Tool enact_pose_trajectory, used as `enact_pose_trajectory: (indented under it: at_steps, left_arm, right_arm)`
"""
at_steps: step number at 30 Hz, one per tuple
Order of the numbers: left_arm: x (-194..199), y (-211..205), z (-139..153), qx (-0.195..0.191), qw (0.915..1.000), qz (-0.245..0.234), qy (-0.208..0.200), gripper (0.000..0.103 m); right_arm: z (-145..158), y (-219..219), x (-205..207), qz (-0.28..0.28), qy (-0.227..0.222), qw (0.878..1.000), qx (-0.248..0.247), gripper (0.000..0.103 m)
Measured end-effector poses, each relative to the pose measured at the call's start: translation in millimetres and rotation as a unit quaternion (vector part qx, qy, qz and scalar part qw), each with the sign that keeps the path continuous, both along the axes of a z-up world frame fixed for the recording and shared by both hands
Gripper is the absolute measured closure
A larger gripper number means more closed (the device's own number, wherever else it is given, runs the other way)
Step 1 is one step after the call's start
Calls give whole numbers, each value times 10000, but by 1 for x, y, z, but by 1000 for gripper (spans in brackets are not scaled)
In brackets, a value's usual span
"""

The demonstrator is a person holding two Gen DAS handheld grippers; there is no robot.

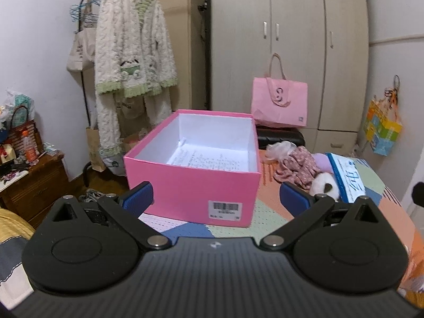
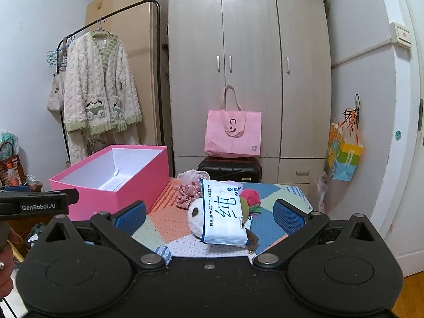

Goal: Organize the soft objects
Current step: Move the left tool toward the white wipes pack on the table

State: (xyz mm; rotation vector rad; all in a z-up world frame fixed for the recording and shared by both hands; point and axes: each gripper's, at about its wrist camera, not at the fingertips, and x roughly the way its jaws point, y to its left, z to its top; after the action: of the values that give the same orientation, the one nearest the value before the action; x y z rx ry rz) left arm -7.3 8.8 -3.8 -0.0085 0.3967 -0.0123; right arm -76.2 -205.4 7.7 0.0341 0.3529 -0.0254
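Observation:
An open pink box (image 1: 190, 185) with a white inside and a printed sheet on its floor stands on the patchwork table cover (image 1: 230, 229); it also shows in the right wrist view (image 2: 119, 185). My left gripper (image 1: 216, 198) is open and empty, just before the box's near wall. Right of the box lies a pile of soft things: a white tissue pack (image 2: 224, 214), a white plush (image 2: 194, 217), a floral cloth (image 2: 186, 193), a red fluffy ball (image 2: 250, 196). My right gripper (image 2: 209, 216) is open and empty, in front of the pile.
A pink tote bag (image 2: 233, 135) sits on a black suitcase (image 2: 230, 169) before the wardrobe (image 2: 249, 66). A fleece robe (image 2: 98, 90) hangs on a rack at the left. A cluttered wooden nightstand (image 1: 34, 182) stands at far left. A colourful bag (image 2: 344, 159) hangs on the right wall.

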Motion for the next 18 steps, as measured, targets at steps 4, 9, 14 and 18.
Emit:
enact_pose_trajectory:
  at_steps: [4, 9, 14, 18]
  left_arm:
    - [0, -3, 0, -57, 9997, -192, 133, 0]
    - [0, -7, -2, -91, 9989, -355, 278, 0]
    - [1, -9, -4, -167, 9974, -515, 481, 0]
    - [1, -12, -7, -116, 9969, -576, 531, 0]
  right_arm:
    - [-2, -6, 5, -25, 226, 9996, 143, 0]
    - [-6, -14, 9, 25, 430, 9983, 390, 0]
    - [-13, -15, 9, -52, 495, 9981, 358, 0]
    - [-15, -14, 10, -51, 535, 9980, 339, 0]
